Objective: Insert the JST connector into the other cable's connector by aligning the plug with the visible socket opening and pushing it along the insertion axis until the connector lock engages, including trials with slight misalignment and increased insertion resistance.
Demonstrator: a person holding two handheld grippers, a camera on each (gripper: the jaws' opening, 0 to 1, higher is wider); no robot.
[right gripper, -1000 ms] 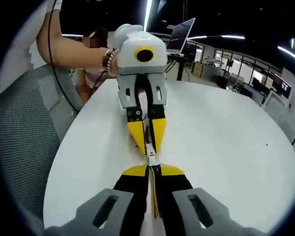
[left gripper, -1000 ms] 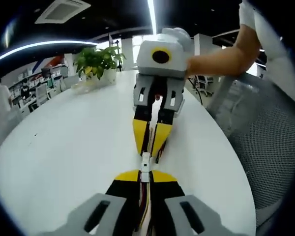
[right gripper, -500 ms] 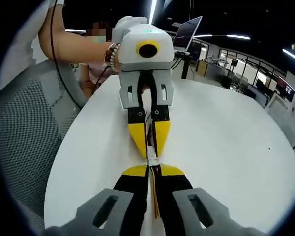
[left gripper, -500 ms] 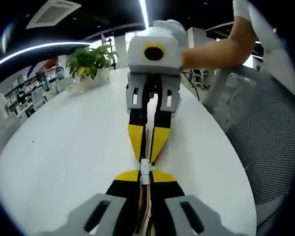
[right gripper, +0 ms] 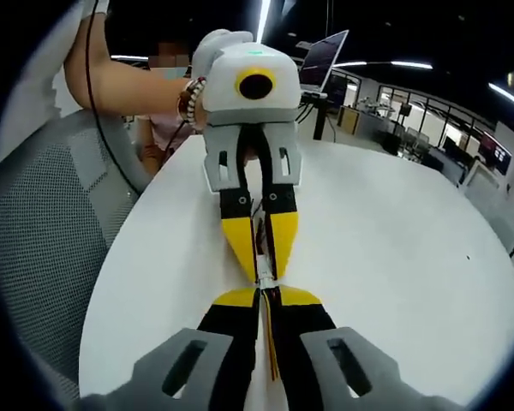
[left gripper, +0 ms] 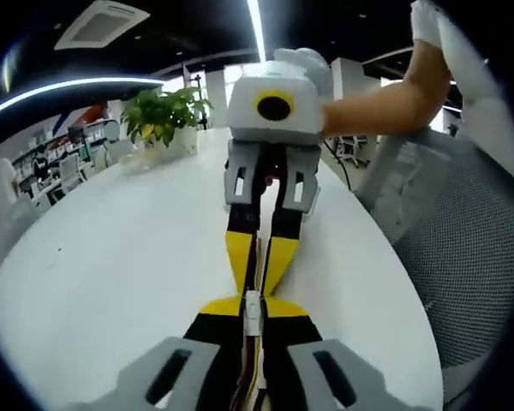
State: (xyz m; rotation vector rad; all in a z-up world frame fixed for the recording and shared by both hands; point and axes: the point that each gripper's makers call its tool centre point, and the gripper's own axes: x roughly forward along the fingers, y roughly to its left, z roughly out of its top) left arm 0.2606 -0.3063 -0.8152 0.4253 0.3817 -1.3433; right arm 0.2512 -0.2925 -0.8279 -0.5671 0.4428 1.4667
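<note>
Both my grippers met tip to tip above the white table (left gripper: 111,257): left gripper (left gripper: 254,306) and right gripper (right gripper: 265,291) each clamped its cable, the white connector (left gripper: 253,313) between them.

A large white desk (left gripper: 111,265) with a rounded edge spreads under both views, its top smooth and glossy. At its far end in the left gripper view stands a leafy green potted plant (left gripper: 164,113) in a pale pot.
</note>
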